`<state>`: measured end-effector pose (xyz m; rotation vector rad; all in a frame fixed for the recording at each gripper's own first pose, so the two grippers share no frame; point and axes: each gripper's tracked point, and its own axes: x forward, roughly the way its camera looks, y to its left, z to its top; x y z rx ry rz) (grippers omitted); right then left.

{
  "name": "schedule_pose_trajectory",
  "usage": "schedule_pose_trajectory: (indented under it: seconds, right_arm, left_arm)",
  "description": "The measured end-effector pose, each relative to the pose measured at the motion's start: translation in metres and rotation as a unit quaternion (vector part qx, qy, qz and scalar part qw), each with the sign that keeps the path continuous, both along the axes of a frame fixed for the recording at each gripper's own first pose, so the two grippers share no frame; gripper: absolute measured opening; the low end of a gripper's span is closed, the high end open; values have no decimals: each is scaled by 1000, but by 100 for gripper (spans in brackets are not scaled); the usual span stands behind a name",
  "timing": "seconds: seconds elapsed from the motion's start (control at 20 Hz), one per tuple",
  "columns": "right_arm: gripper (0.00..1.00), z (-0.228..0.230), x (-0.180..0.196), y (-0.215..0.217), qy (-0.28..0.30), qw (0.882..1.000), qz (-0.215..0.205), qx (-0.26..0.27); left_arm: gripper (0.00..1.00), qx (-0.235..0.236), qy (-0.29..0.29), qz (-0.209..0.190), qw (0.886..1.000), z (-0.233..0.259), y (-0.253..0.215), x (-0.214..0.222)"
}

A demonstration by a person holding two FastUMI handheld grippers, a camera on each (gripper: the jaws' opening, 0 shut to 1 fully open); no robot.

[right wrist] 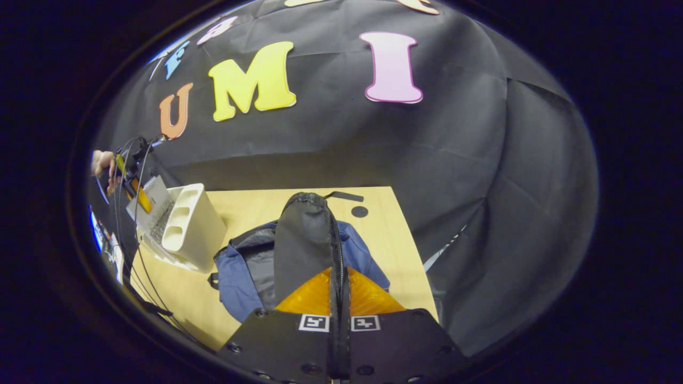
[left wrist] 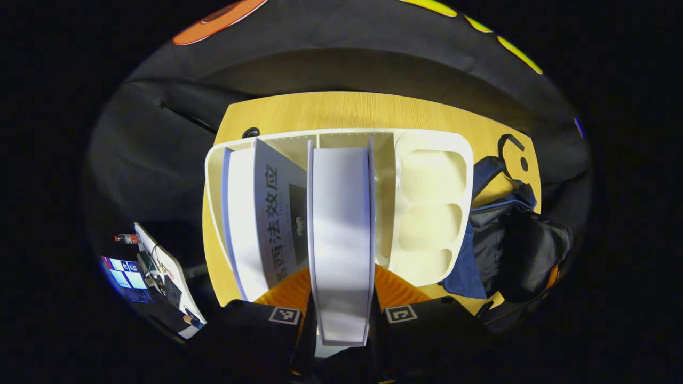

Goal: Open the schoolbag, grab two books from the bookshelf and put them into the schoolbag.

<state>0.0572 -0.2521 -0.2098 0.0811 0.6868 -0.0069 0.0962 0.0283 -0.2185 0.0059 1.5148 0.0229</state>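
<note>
Left tongs (left wrist: 341, 320): clamped on a white book (left wrist: 341, 234) standing in the bookshelf (left wrist: 432, 213).
Right tongs (right wrist: 339, 314): pinched together on the schoolbag (right wrist: 304, 250) flap, holding it open mid-tabletop (right wrist: 251, 208).
Progress: bag open; first book gripped, none packed yet.

Wooden table with a bookshelf and a schoolbag

A white bookshelf (left wrist: 432, 208) is set on the left part of the light wooden table (left wrist: 341, 109), and a blue and black schoolbag (right wrist: 251, 266) is laid just to its right.
</note>
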Motion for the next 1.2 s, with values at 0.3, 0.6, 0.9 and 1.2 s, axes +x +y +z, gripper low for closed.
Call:
schedule_pose_trajectory:
  seconds: [0.3,0.6,0.9,1.2]
  right_arm:
    - [0,1,-2,6,0,1000,4,-15]
    - [0,7,-6,18,0,999,13,-32]
    - [0,8,-8,21,5,999,7,-33]
    - [0,8,-7,24,3,999,11,-53]
  left_arm:
    - [42,-71,-33,19,997,70,-8,-42]
    - [40,-112,-122,16,986,150,12,-61]
    - [41,-251,-189,68,947,177,-29,-64]
    - [40,-369,-186,60,909,152,-111,-77]
